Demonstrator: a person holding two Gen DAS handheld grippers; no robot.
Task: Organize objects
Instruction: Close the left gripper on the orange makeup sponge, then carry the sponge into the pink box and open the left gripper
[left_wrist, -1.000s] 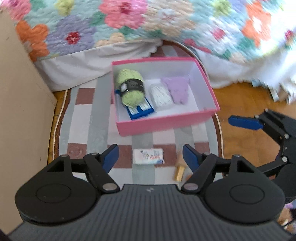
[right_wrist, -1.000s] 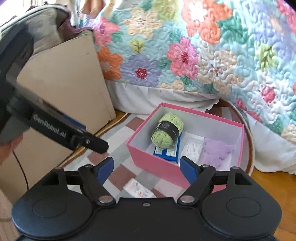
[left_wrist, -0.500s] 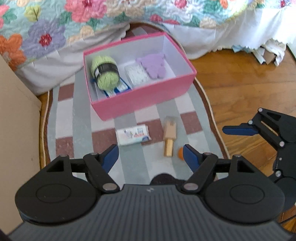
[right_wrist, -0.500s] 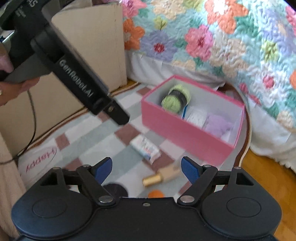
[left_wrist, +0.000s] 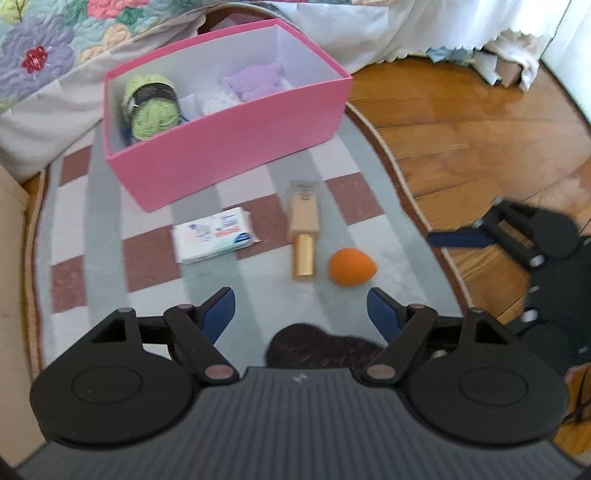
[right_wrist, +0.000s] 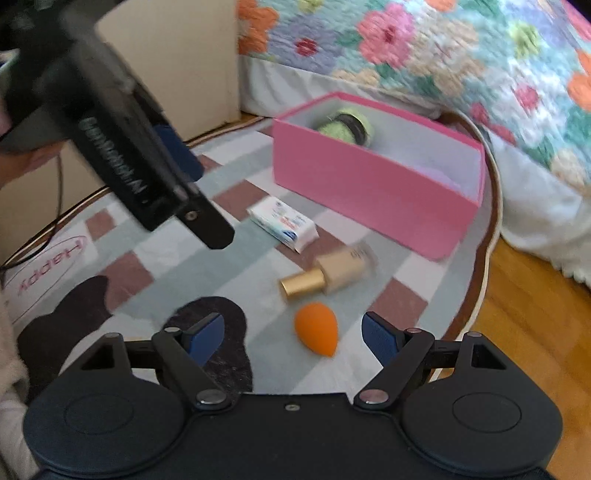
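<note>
A pink box stands on the checked rug and holds green yarn, a white packet and a purple piece. In front of it lie a tissue pack, a beige bottle with a gold cap and an orange sponge. My left gripper hovers just short of the bottle and sponge, jaws opening, nothing between them. My right gripper is open with the orange sponge lying on the rug between its fingertips, untouched. The bottle and tissue pack lie beyond.
A flowered quilt hangs over the bed behind the pink box. A beige cabinet stands at the left. Wooden floor lies right of the rug. The left gripper's body, held by a hand, crosses the right view. A black patch marks the rug.
Both grippers have dropped toward the rug and tipped downward. The box has slid up in both views, and the bottle and orange sponge have come into view near the fingertips.
</note>
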